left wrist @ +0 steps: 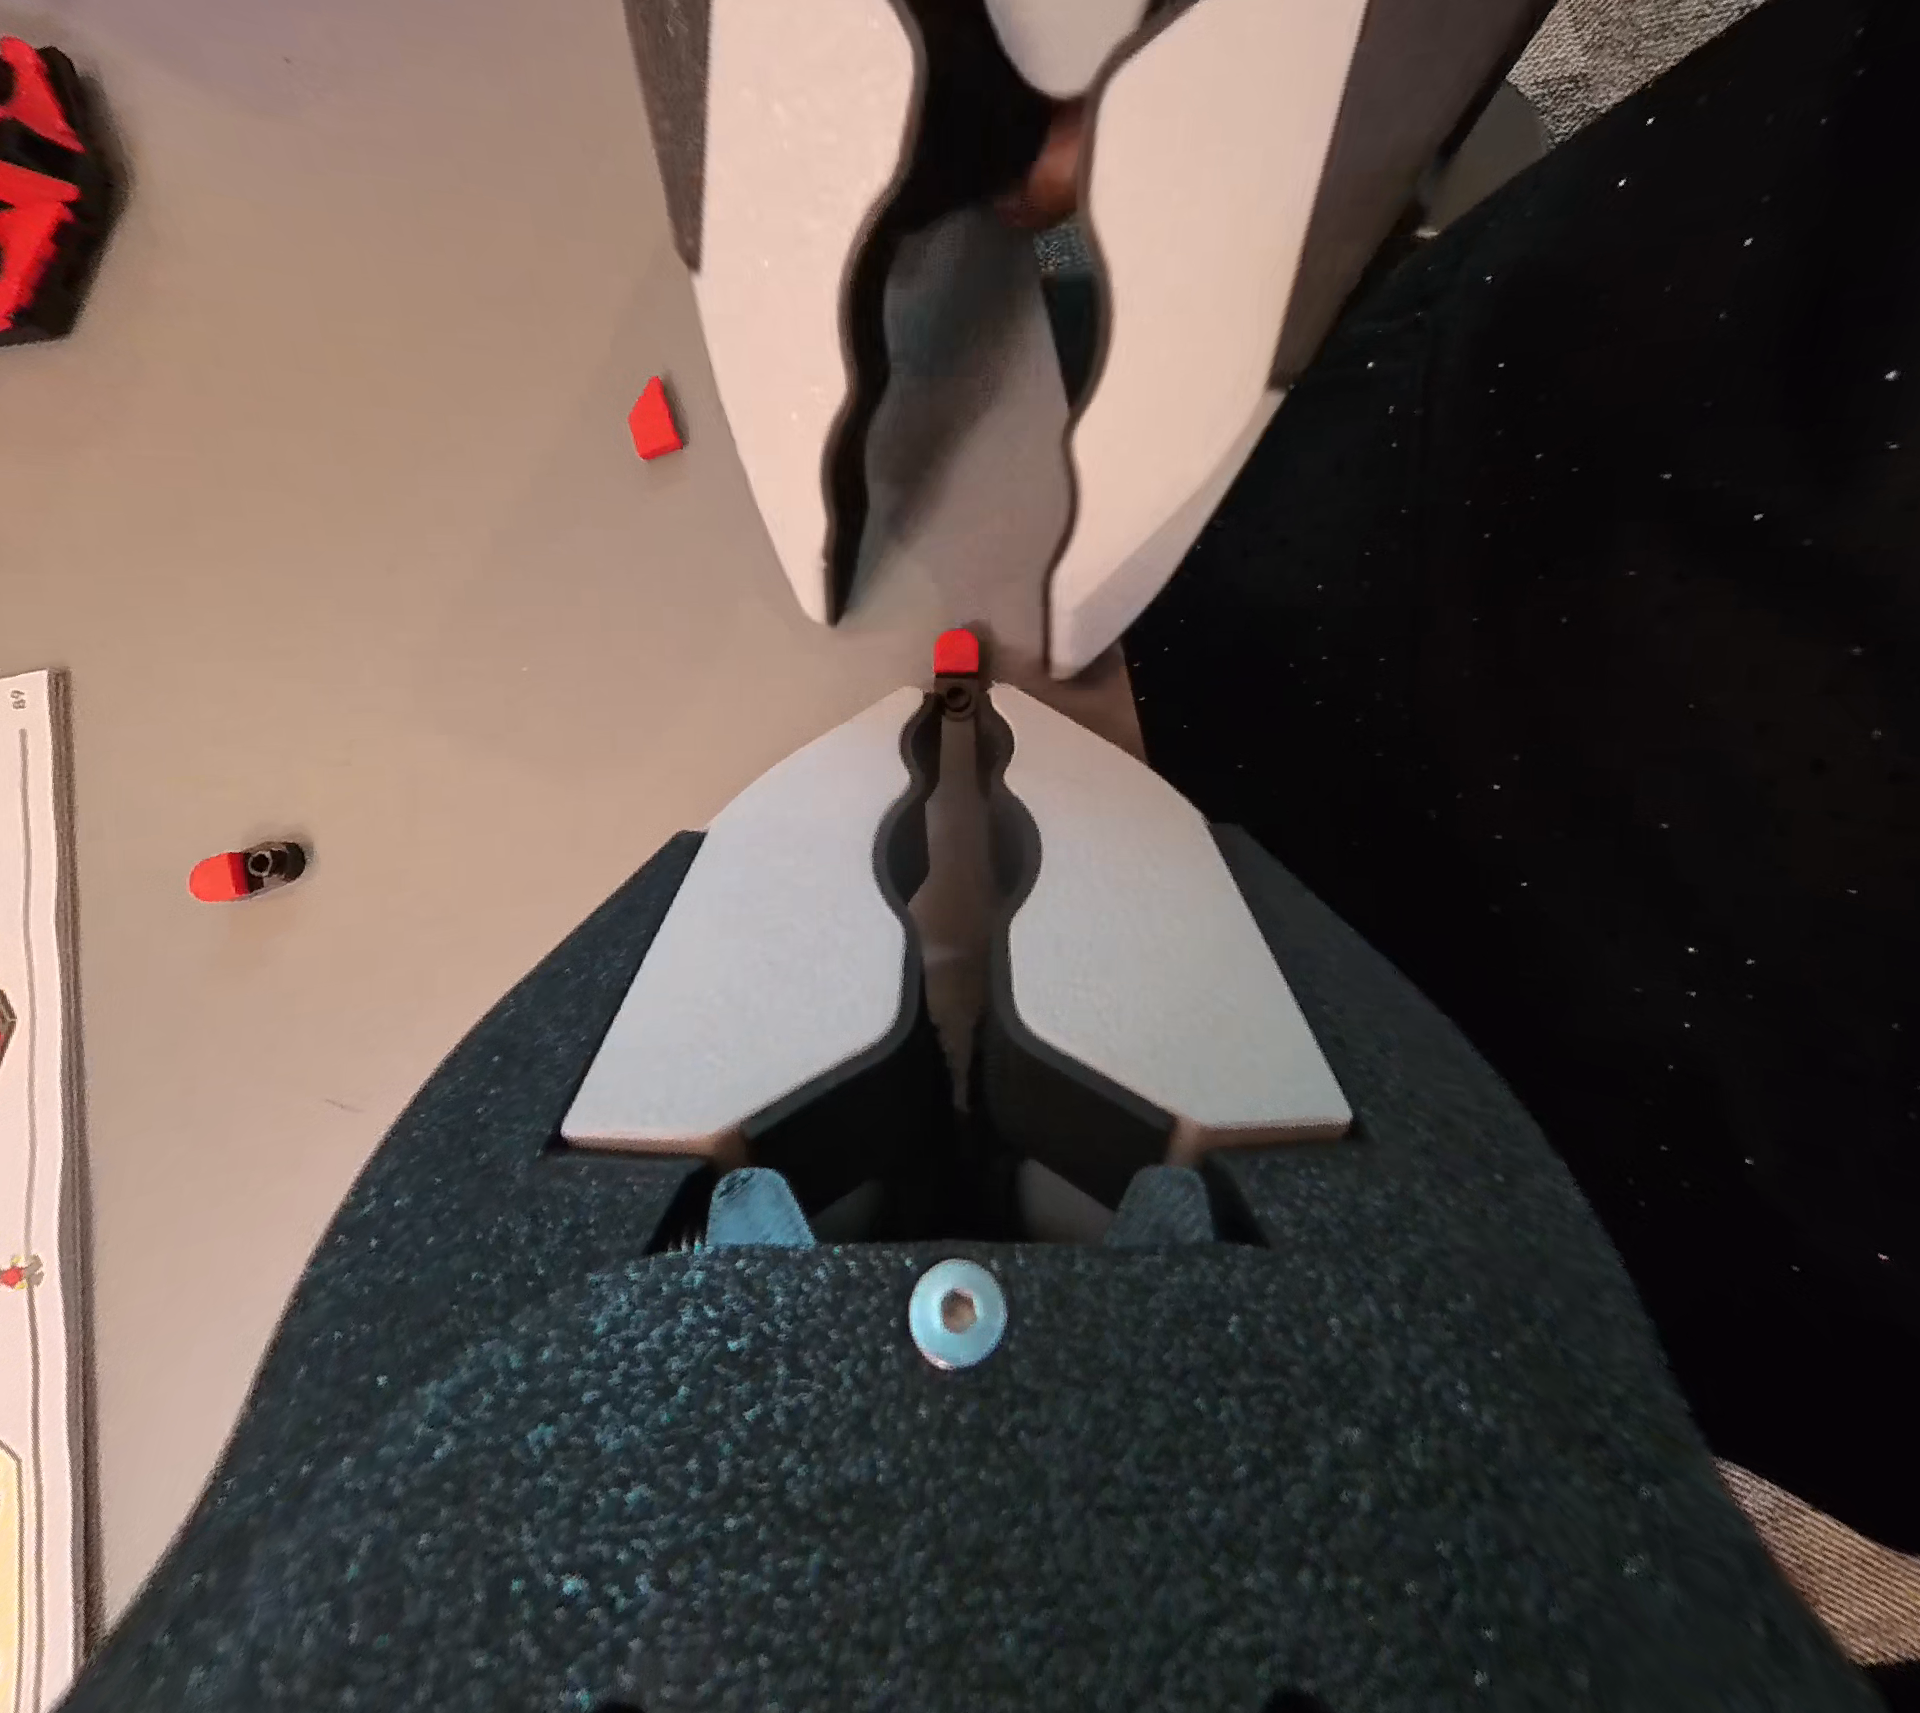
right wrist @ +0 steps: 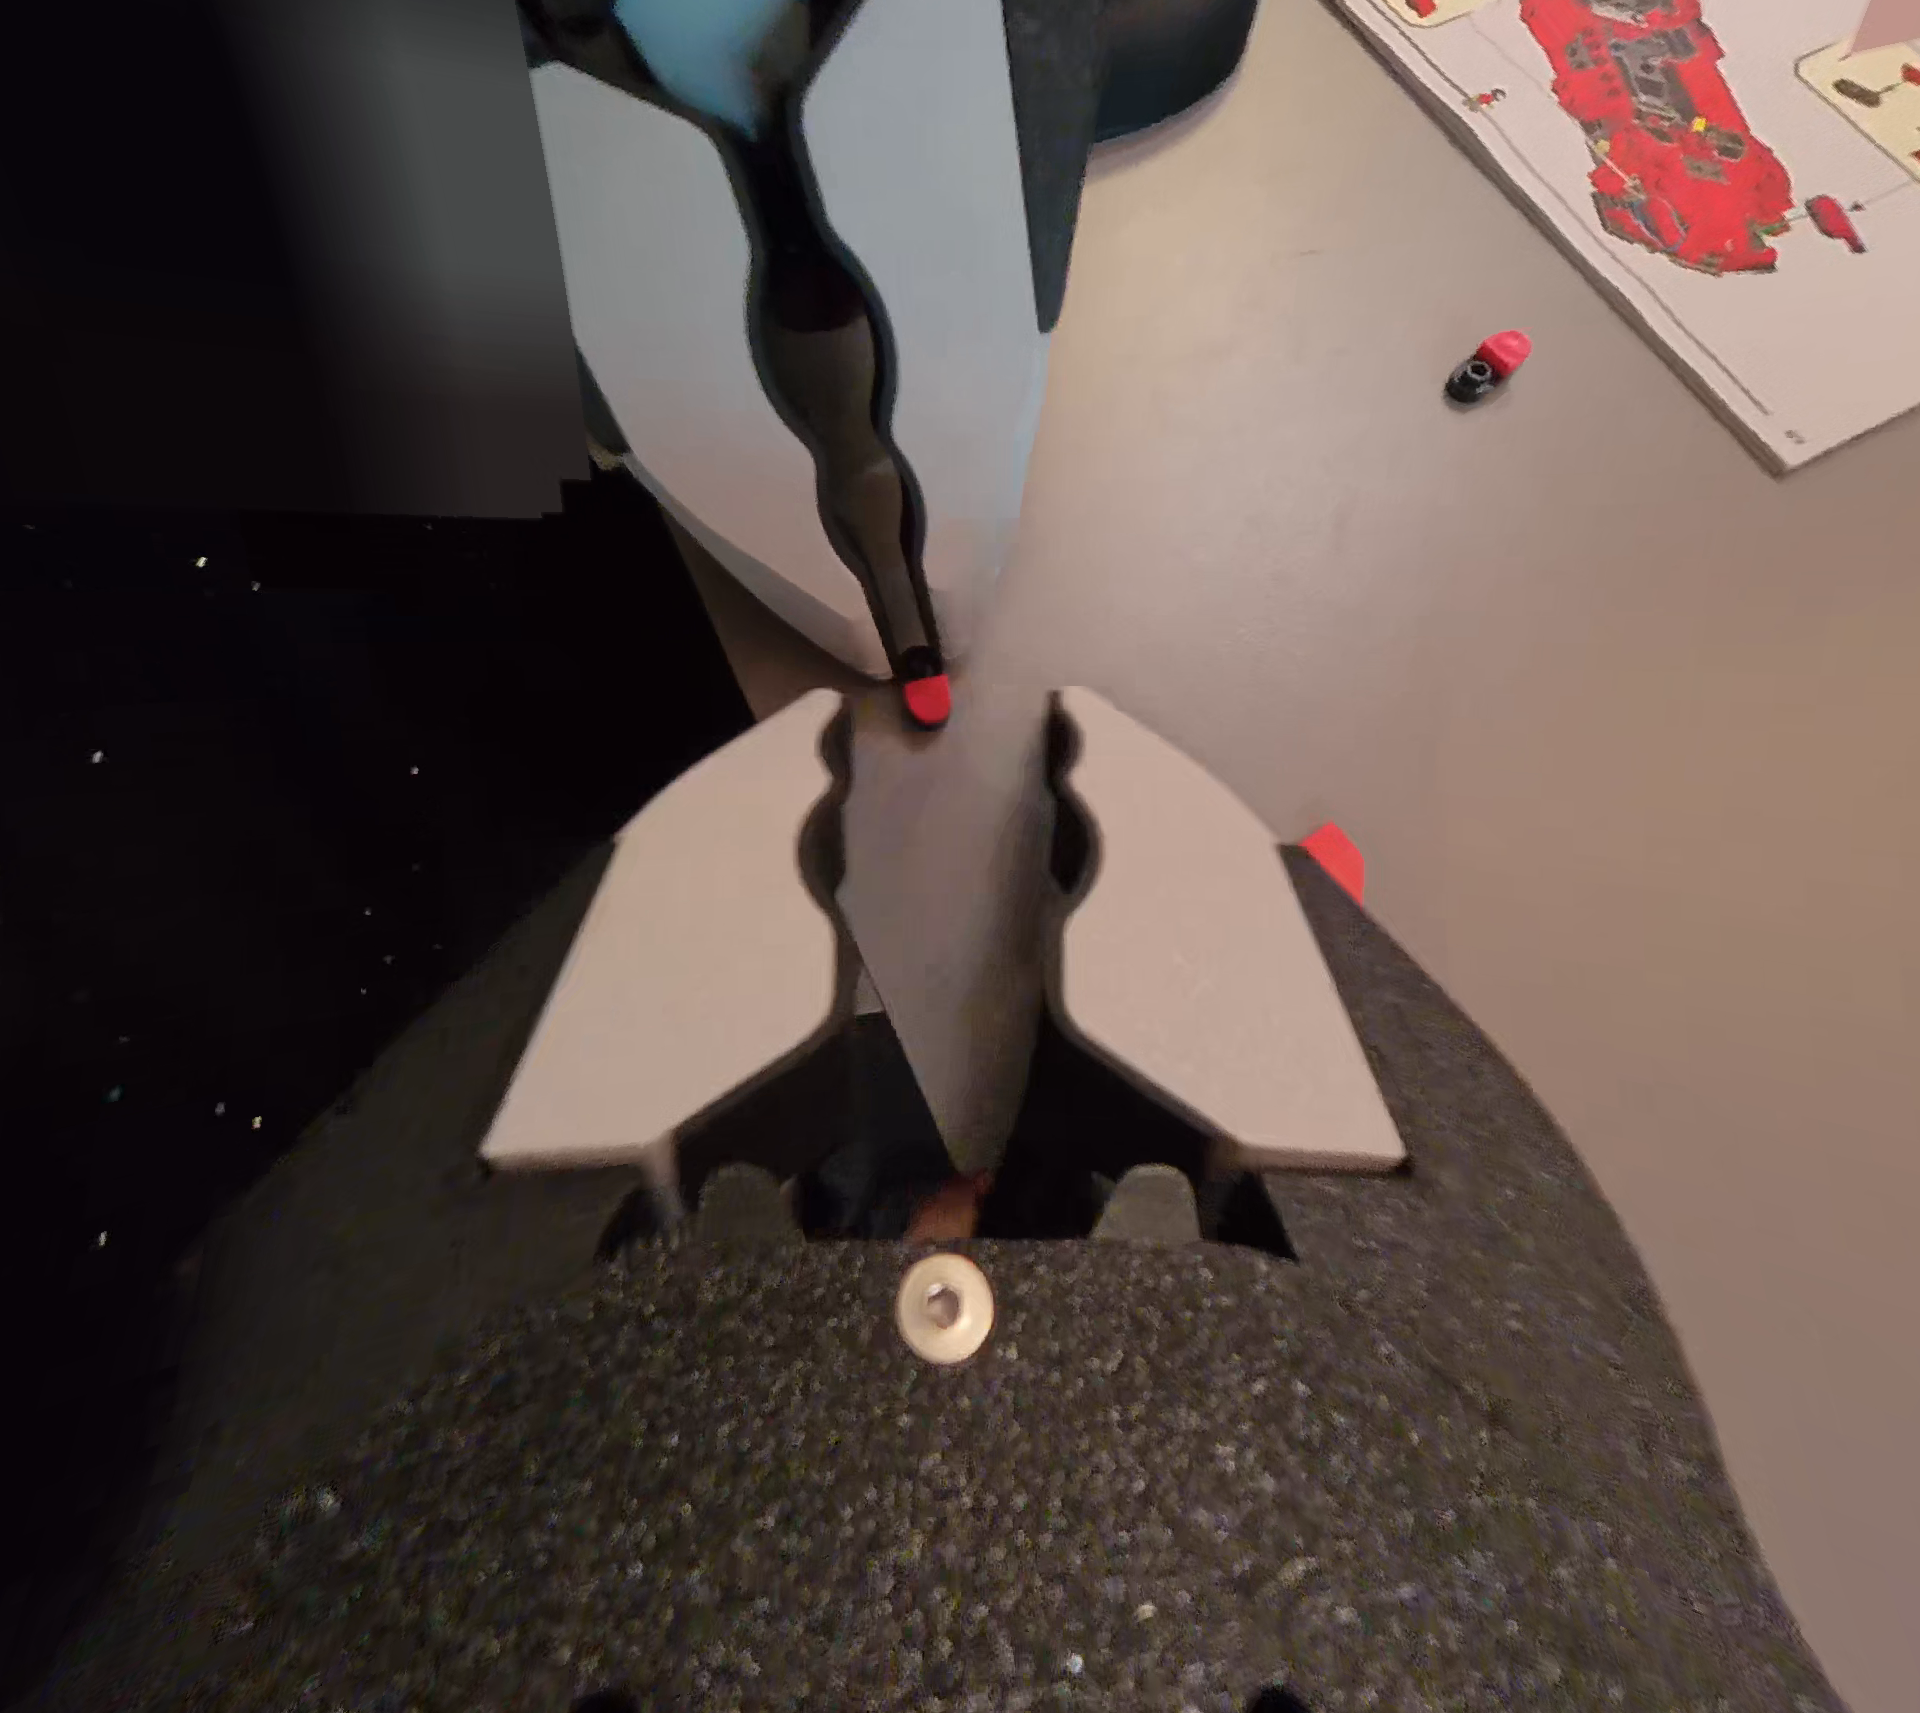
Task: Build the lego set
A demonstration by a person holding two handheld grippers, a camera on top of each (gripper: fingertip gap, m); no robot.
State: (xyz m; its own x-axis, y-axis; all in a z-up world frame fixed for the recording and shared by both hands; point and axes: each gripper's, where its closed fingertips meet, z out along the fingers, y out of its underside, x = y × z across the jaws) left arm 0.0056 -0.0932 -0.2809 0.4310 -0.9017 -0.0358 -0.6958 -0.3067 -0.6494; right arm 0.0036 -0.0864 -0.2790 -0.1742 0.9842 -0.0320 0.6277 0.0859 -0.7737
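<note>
My left gripper is shut on a tiny black lego piece with a red rounded piece on its outer end. It holds them just above the grey table. My right gripper is open and faces the left one tip to tip. The red piece sits just ahead of the right gripper's open jaws, nearer its left finger, and I see no contact. In the left wrist view the right gripper comes down from the top. In the right wrist view the left gripper comes down from the top.
A loose red slope piece and a small red-and-black assembly lie on the table to the left. A red-and-black model sits at the far left. The open instruction booklet lies beyond. Dark cloth borders the table's edge. My left and right fingertips are right by each other.
</note>
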